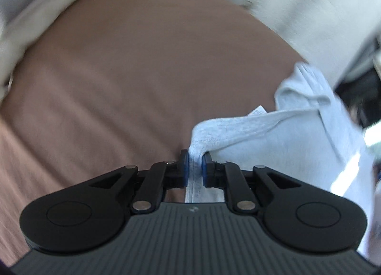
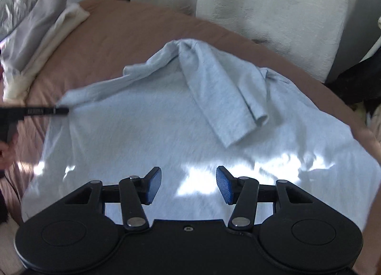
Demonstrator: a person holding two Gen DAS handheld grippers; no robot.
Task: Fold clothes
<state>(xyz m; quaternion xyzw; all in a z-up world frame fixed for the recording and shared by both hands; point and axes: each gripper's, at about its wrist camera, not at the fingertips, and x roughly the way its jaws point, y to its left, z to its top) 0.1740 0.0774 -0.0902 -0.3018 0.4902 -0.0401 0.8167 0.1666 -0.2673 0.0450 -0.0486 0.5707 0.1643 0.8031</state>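
A light blue T-shirt [image 2: 166, 120] lies spread on the brown bed sheet [image 2: 147, 34], with one sleeve [image 2: 228, 98] folded over its middle. My left gripper [image 1: 195, 163] is shut on a bunched edge of the shirt [image 1: 273, 136] at its left side; it also shows in the right wrist view [image 2: 62, 110], pinching that corner. My right gripper [image 2: 188, 183] is open and empty, just above the shirt's near part.
A stack of folded grey and cream clothes [image 2: 45, 36] sits at the bed's far left. Cream fabric [image 2: 262, 1] hangs behind the bed. Dark objects [image 2: 357, 84] lie at the right edge. Sunlight patches fall on the near shirt.
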